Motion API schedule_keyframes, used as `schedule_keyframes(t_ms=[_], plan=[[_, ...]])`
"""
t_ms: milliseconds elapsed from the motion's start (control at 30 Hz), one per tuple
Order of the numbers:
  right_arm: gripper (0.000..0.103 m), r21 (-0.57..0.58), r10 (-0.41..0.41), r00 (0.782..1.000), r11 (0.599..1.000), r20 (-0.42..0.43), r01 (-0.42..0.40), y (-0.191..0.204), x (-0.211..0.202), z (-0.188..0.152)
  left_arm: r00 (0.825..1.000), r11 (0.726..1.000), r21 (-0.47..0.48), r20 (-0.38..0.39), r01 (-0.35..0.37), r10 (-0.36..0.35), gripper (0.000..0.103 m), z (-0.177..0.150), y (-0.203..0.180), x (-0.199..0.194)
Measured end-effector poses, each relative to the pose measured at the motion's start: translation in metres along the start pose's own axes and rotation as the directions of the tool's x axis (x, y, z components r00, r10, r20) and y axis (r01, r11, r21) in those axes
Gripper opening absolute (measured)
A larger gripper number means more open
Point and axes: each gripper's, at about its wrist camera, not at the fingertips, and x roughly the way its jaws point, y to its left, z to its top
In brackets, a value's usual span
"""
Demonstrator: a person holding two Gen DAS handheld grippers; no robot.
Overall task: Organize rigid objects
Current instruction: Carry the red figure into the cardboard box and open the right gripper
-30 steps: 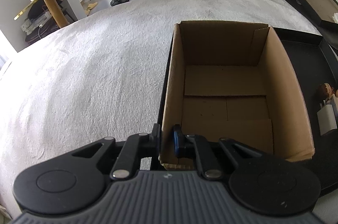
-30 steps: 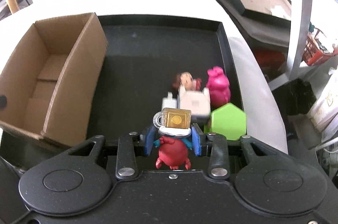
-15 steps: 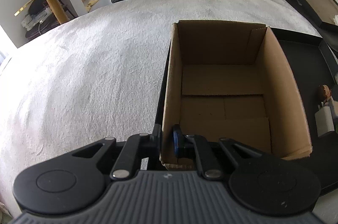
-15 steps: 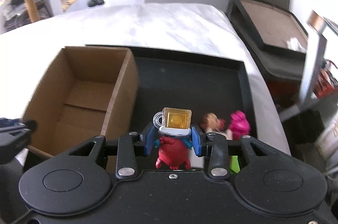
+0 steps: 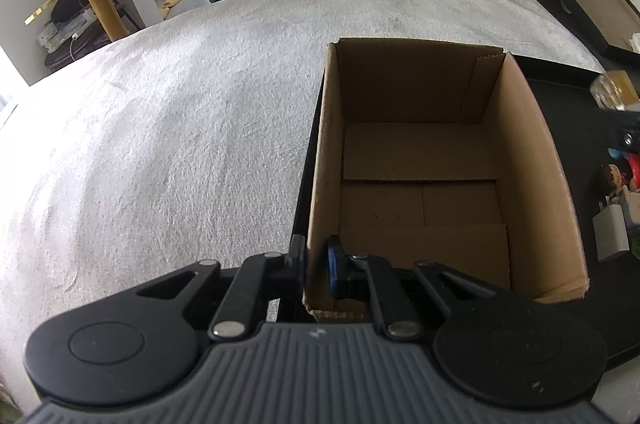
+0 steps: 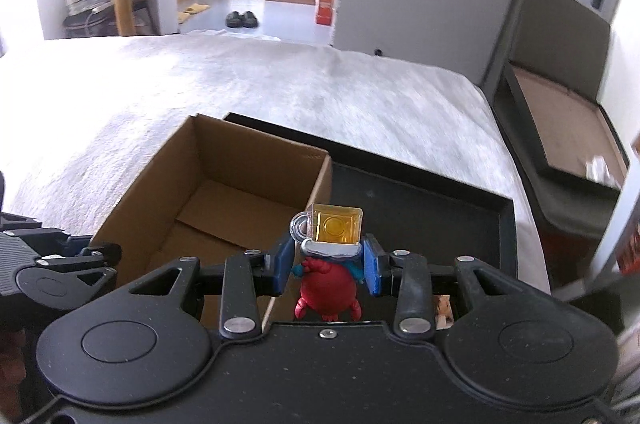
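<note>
Pinching the cardboard box wall, left claw; right claw clenched on red figurine.

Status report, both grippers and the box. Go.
Left gripper clamped on cardboard box wall. Right gripper shut on red figurine, raised beside box. Box empty, nothing blocking the drop.

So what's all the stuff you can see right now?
Cardboard box: one, brown, open, nothing inside, on the black tray.
Tray: one, black, on the white bed cover.
Red toy figure: one, yellow cube head, held above the tray beside the box.
Doll: one, brown hair, on the tray, right of the box.
White block: one, beside the doll.
Slippers: one pair, black, on the floor.
Left gripper: shut on the box's near wall.
Right gripper: shut on the toy.
</note>
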Motion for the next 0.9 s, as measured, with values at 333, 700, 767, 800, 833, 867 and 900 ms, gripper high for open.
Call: schedule_keyframes(t_ms=[333,700,767,800,833,867,900], plan=[[0.036,-0.09,0.073,0.996,0.994,0.052,-0.068,0.024,0.003,0.019,1.0,1.0,-0.021,-0.009,0.022,-0.022,0.01,0.0,0.006,0.001],[0.051,-0.121,0.08,0.993,0.99,0.09,-0.069,0.042,0.003,0.032,0.998,0.997,-0.053,-0.015,0.057,-0.058,0.009,0.002,0.013,0.003],[0.051,-0.089,0.078,0.994,0.993,0.079,-0.071,0.038,0.005,0.033,0.997,0.996,-0.051,-0.015,0.072,-0.073,0.009,0.001,0.013,0.004],[0.051,-0.075,0.077,0.994,0.995,0.073,-0.072,0.035,0.005,0.032,0.998,0.997,-0.046,-0.014,0.061,-0.062,0.009,0.001,0.013,0.004],[0.051,-0.057,0.072,0.995,0.996,0.063,-0.068,0.031,0.006,0.031,0.998,0.997,-0.045,-0.014,0.059,-0.06,0.009,0.001,0.012,0.004],[0.051,-0.048,0.066,0.996,0.997,0.054,-0.063,0.028,0.007,0.029,0.998,0.997,-0.047,-0.015,0.058,-0.059,0.009,0.001,0.012,0.004],[0.051,-0.04,0.06,0.997,0.998,0.046,-0.058,0.025,0.008,0.027,0.998,0.997,-0.048,-0.014,0.057,-0.057,0.009,0.001,0.012,0.004]])
